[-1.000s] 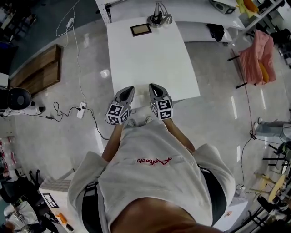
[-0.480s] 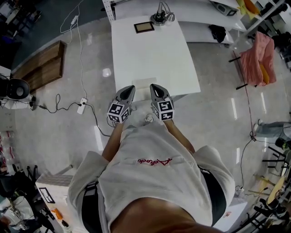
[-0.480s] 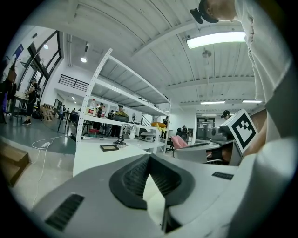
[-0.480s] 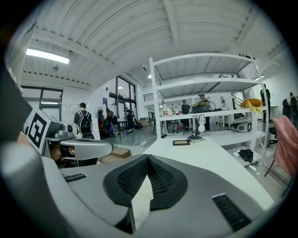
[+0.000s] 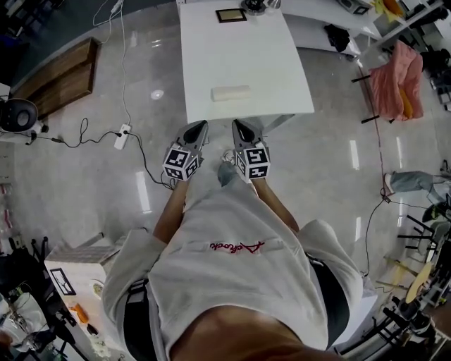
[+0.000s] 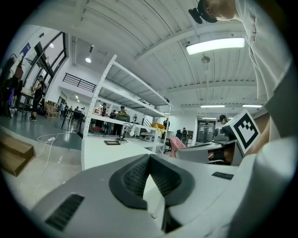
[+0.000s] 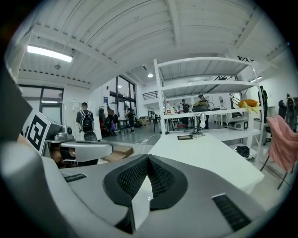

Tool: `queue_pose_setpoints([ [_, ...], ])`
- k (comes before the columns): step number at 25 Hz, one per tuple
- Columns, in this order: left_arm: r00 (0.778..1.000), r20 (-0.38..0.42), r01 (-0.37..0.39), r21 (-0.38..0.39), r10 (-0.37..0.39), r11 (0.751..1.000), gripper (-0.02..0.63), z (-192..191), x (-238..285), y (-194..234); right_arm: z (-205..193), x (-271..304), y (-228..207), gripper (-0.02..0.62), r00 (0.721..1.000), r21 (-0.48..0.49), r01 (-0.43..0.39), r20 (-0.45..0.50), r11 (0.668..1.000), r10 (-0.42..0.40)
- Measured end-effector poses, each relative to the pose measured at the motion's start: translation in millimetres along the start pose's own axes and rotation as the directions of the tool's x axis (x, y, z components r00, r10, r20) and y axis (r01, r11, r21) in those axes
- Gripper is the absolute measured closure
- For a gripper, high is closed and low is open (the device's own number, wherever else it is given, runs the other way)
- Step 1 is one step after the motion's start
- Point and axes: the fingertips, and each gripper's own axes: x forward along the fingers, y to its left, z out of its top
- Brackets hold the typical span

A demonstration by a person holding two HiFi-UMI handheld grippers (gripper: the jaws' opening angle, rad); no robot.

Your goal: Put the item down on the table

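A pale, oblong item lies flat on the white table, near its front edge, with nothing touching it. Both grippers are held close to the person's body, short of the table edge and over the floor. My left gripper is shut and empty, and its dark ribbed pads meet at the tip. My right gripper is also shut, with nothing between its pads. The item is not visible in either gripper view.
A small framed picture and a lamp base stand at the table's far end. On the floor to the left are wooden planks and a power strip with its cable. A pink cloth hangs at the right.
The person has stepped back, so both grippers have drawn away from the table's front edge. The pale item, unseen before, now shows lying on the table.
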Motion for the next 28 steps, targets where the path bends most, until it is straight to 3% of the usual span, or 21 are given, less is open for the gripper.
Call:
queue_pose_setpoints([
  [12,1.0,0.016,-0.007,-0.007,0.007,1.0,0.584,-26.8,-71.2,-44.9,-20.8,-63.9,46.6,0.595,1.0,-0.022,0.011,0.007,1.0,-0.011],
  [28,1.0,0.019,-0.003,-0.01,0.003,1.0,0.584,-35.3,-83.1,-75.3,-32.8,-98.4,47.2,0.595,1.0,-0.007,0.024,0.016,1.0,-0.024],
])
